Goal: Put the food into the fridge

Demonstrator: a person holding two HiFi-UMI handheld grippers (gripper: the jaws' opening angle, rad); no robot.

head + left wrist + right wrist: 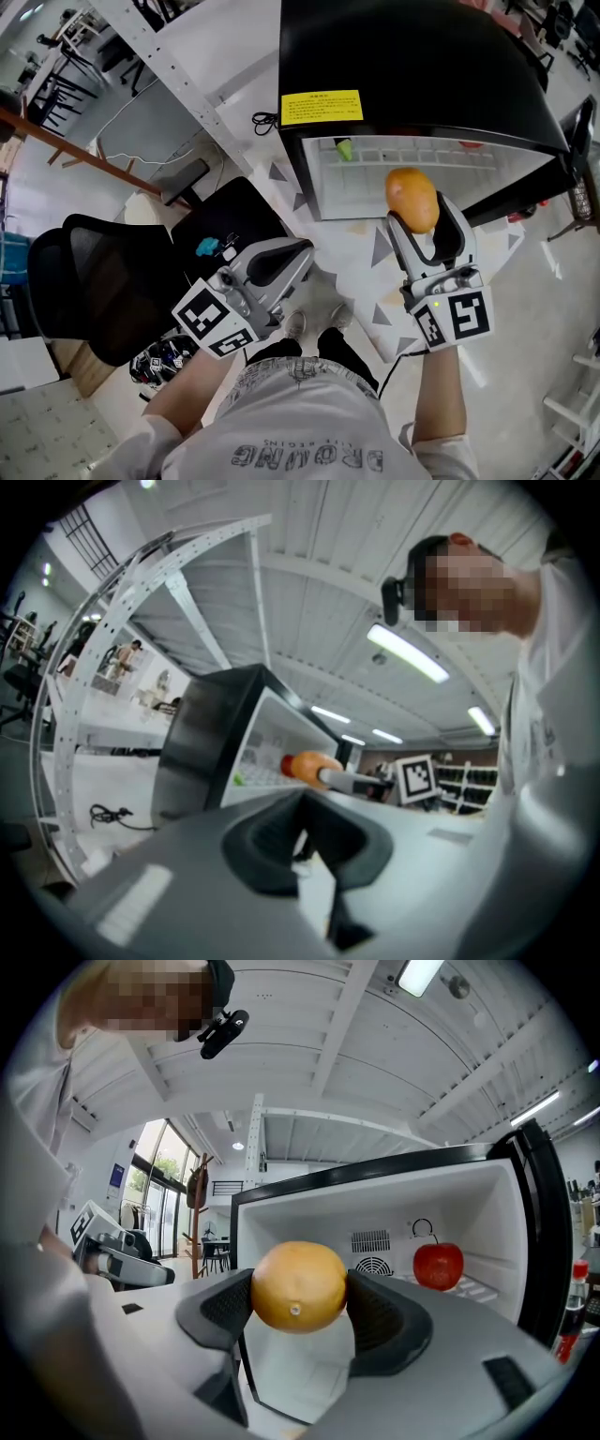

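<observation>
Orange (pixel 298 1286) at the open fridge (pixel 422 75)
Your right gripper (pixel 300 1314) clamps it between its fingers (apple (pixel 438 1266) already inside); your left gripper (pixel 305 829) has its fingers closed, empty.

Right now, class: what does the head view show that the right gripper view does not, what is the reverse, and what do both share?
Only the head view: the yellow label on top of the fridge, the black chair and the person's shoes on the floor. Only the right gripper view: the red fruit inside the fridge and the vent in its back wall. Both: the open fridge, and the orange clamped between the right gripper's jaws.
</observation>
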